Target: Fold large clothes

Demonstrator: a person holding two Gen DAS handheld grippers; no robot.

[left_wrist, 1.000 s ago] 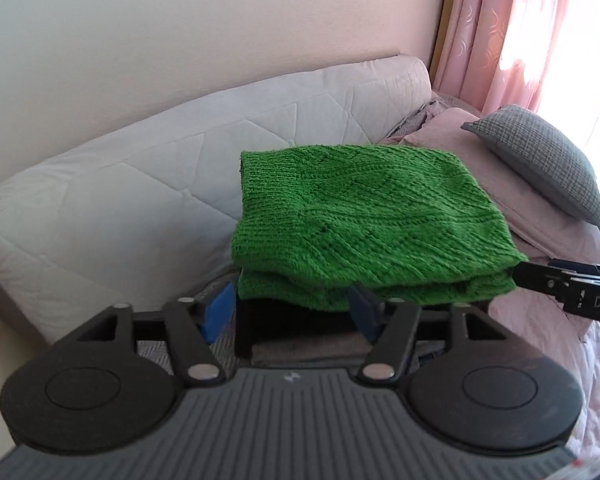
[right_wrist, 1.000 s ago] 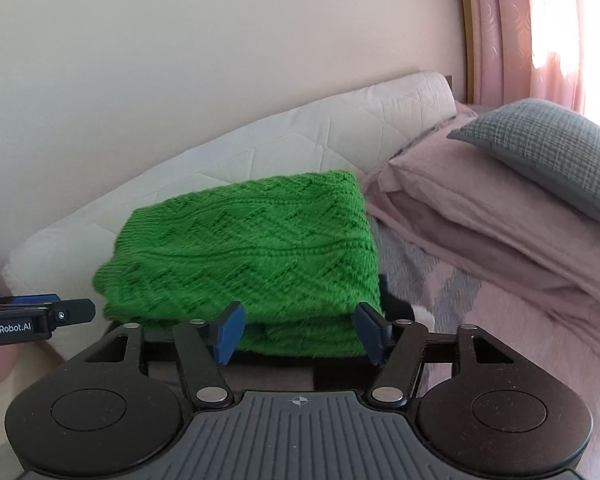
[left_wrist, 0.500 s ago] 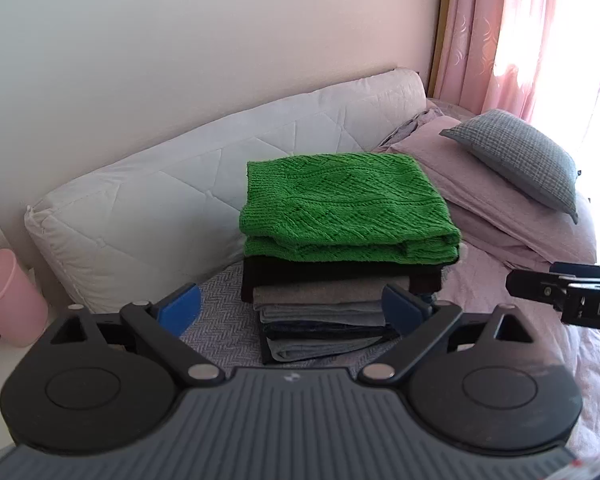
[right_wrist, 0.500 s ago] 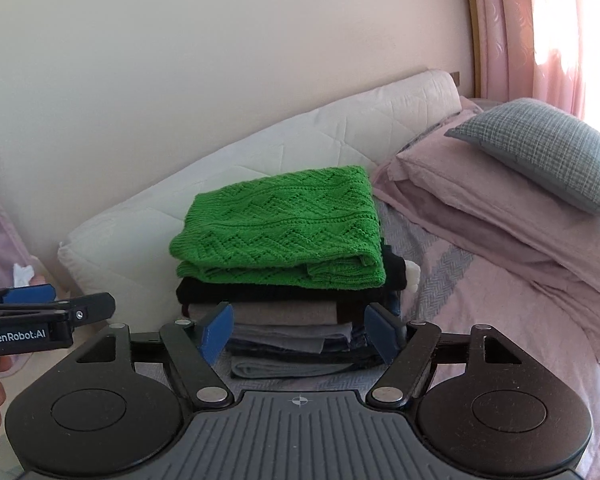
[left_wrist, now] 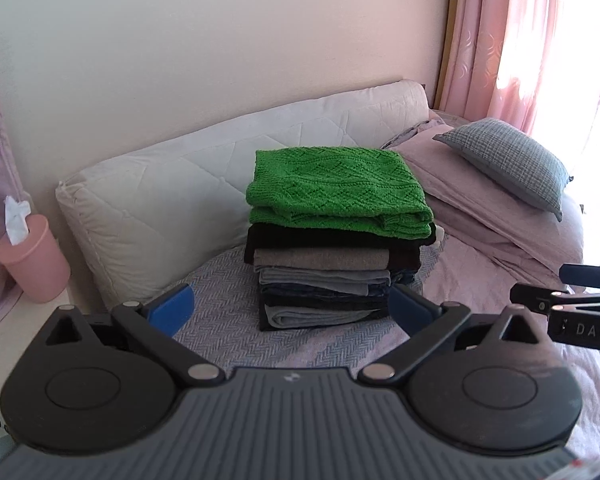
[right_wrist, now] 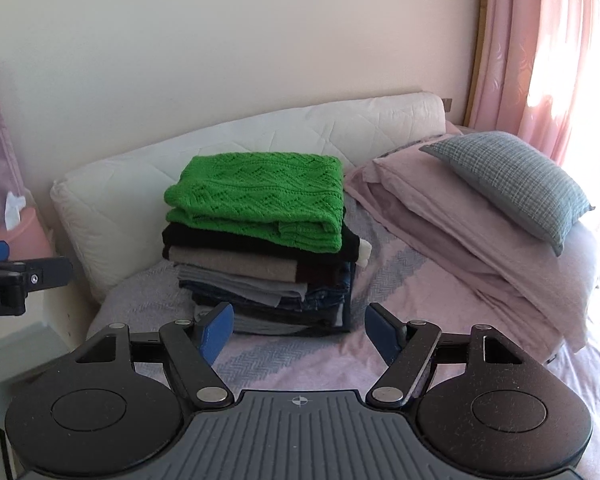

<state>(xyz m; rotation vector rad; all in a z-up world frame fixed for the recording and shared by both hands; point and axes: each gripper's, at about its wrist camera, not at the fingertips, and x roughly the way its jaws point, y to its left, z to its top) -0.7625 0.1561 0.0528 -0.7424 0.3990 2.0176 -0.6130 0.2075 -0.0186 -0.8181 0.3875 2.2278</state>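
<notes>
A folded green knit sweater [left_wrist: 332,190] [right_wrist: 260,200] tops a stack of folded clothes [left_wrist: 324,276] [right_wrist: 268,280] on the bed, near the white quilted headboard cushion [left_wrist: 160,184]. My left gripper [left_wrist: 290,312] stands open in front of the stack, holding nothing. Open and empty too, my right gripper [right_wrist: 300,330] hangs in front of the stack's right corner. Both are clear of the clothes. The right gripper's tip shows at the right edge of the left wrist view, and the left one's at the left edge of the right wrist view.
A grey checked pillow [right_wrist: 512,180] lies on folded pink bedding [right_wrist: 460,240] to the right. A pink cup with tissue [left_wrist: 32,256] stands left of the bed. Pink curtains [left_wrist: 520,40] hang at the back right. The striped bedspread [right_wrist: 300,360] spreads in front.
Both grippers have let go of the green sweater, opened and pulled back from the stack. The sweater now rests on top of the pile.
</notes>
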